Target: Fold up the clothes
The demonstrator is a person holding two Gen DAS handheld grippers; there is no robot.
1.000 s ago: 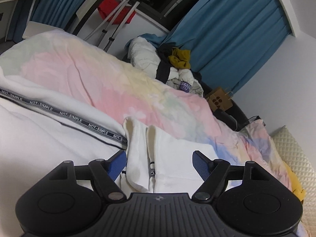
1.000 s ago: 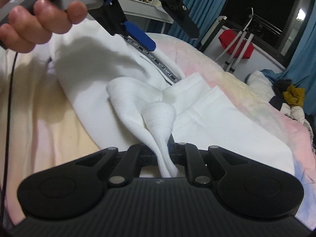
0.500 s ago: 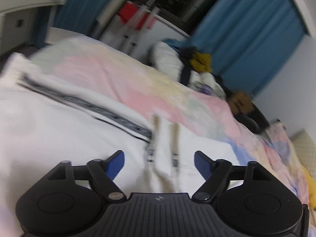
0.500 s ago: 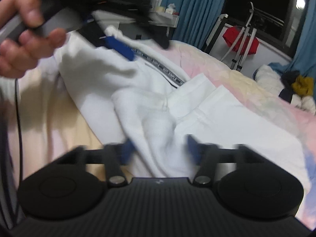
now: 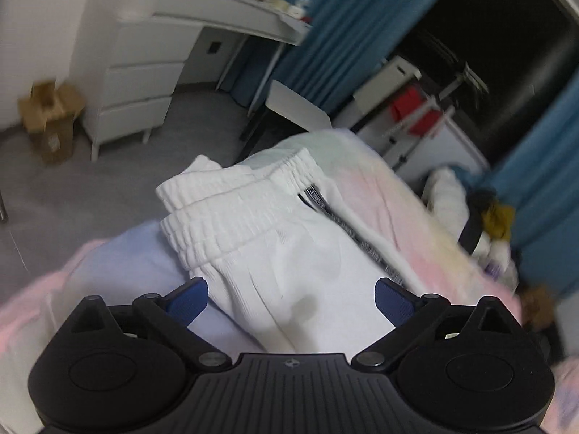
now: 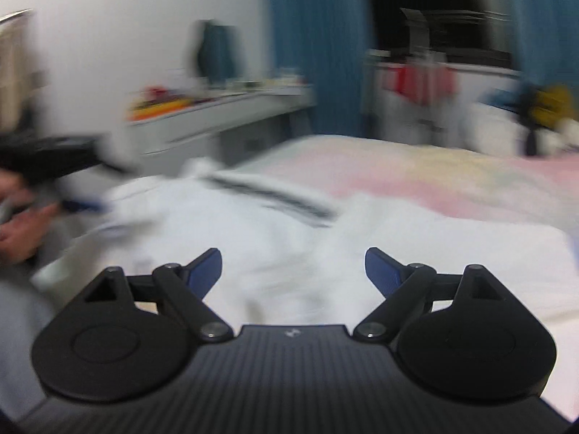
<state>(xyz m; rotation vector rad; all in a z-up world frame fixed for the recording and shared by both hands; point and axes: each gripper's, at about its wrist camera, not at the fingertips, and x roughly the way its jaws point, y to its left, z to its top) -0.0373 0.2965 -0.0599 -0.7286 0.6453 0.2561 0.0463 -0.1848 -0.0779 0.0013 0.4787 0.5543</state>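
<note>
Both claws gape, empty: left gripper [image 5: 291,298] faces the white trousers' [image 5: 289,253] elastic waistband [image 5: 231,213], right gripper [image 6: 293,271] over their legs. Trousers lie on the bedspread [image 6: 452,177], probably awaiting regrasp.

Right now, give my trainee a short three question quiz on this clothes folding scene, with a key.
1. True or false: the left gripper is shut on the white pants.
2. Which end of the pants lies ahead of the left gripper? A the elastic waistband, B a leg cuff, C a zipper fly.
3. Fill in: the right gripper has its fingers ____ above the pants on the pastel bedcover.

Key:
1. False; its fingers are spread, with the fabric between them.
2. A.
3. Open.
</note>
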